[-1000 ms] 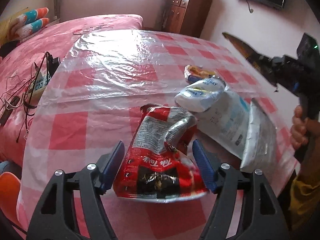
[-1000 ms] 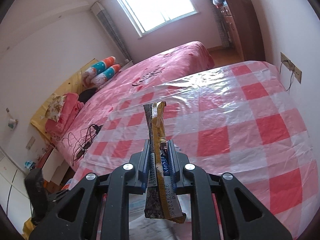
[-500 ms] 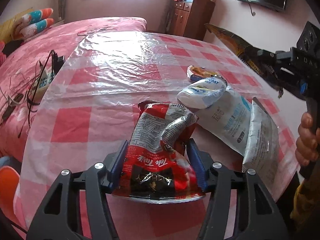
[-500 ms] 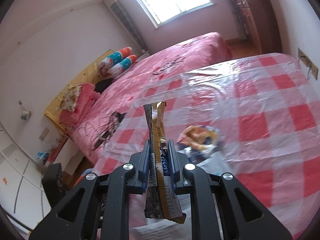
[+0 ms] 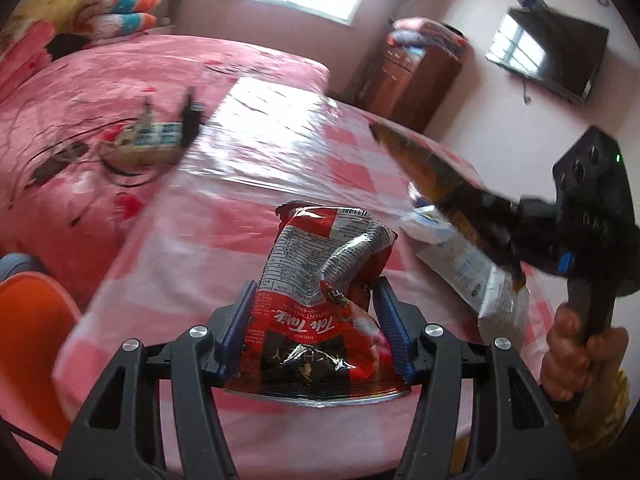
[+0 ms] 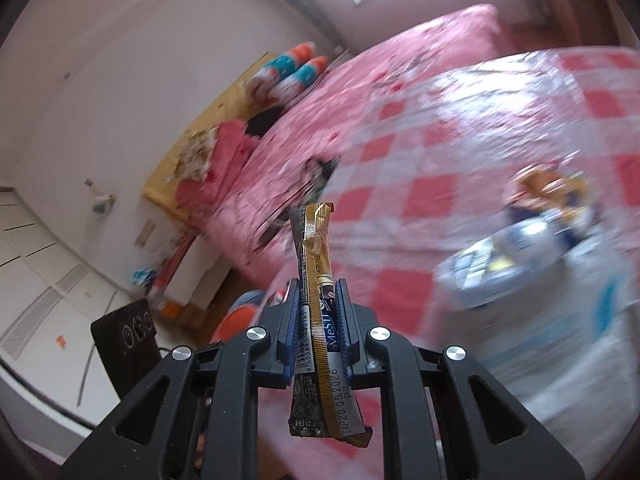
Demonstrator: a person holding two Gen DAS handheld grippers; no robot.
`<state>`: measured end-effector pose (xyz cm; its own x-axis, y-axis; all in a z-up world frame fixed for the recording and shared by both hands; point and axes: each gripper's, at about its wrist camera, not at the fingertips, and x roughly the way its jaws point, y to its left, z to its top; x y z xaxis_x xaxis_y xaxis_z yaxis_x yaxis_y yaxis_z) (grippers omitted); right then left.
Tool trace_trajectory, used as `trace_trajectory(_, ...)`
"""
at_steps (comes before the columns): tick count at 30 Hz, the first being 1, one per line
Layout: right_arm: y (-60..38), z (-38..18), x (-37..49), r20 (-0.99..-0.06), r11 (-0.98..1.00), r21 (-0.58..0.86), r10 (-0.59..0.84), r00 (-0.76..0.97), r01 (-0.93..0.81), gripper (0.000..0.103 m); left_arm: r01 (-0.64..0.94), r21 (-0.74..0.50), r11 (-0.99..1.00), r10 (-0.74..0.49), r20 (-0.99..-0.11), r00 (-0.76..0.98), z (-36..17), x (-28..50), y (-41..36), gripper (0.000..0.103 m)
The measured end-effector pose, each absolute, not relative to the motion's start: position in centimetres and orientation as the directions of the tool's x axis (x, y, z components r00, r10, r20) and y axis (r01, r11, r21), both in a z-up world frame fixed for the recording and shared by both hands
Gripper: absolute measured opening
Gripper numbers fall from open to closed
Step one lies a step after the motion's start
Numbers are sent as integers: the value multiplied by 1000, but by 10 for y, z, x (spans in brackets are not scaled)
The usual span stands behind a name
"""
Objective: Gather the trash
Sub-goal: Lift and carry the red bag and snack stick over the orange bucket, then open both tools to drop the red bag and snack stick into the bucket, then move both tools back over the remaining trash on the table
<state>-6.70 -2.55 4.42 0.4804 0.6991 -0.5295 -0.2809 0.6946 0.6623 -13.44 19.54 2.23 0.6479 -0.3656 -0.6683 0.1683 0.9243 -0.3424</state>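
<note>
Room: pink-walled bedroom with a bed under a pink floral cover (image 5: pixel 100 92), a brown wooden cabinet (image 5: pixel 416 80) in the far corner and a black wall-mounted television (image 5: pixel 548 54).
Counter: round counter under a red-and-white checked plastic cloth (image 5: pixel 280 152); its far half lies bare and glossy, and its left edge runs close beside the bed.
Left claw (image 5: pixel 316 328): closed part-way on a crumpled red and black foil milk-tea packet (image 5: pixel 320 312), both blue pads pressing the packet's sides; the packet's lower seam hangs towards the camera, above the counter's near edge.
Right claw (image 6: pixel 318 320): clamped tight on a slim gold and brown coffee stick sachet (image 6: pixel 316 280), which stands upright between the pads and sticks out above and below them; in the left wrist view it is held above the counter's right side.
Other trash: white and blue plastic pouches (image 5: pixel 468 264) lie on the right part of the counter, reaching its right edge.
Beyond the edge: an orange plastic chair (image 5: pixel 28 332) stands beside the counter's near-left edge.
</note>
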Motion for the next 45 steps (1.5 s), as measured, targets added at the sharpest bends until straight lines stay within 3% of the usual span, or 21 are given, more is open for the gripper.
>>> trace_trajectory(9,82,34,-62,-530,587,720,809,252,-370,18,-77,-364,928,-203,-668,716,21,-171,300,60)
trace_trajectory(25,235,11,-54,-592,545,716,805,33,-437,21,-495,-367,787,74,-741,668,-22,-225,429,63)
trace_trajectory(27,243,2,-50,-598,554,720,801,30,-418,29,-523,-364,771,95,-746,659,-27,-228,436,70)
trace_trajectory(31,234,-1,-52,-589,563,731,806,60,-386,64,-541,-347,766,129,-741,659,-29,-232,442,78)
trace_trajectory(37,209,18,-60,-629,646,644,752,197,-410,83,-515,-351,782,129,-717,685,-23,-230,437,81)
trace_trajectory(45,177,37,-76,-647,724,511,679,346,-463,89,-436,-353,828,98,-675,731,-12,-216,408,83)
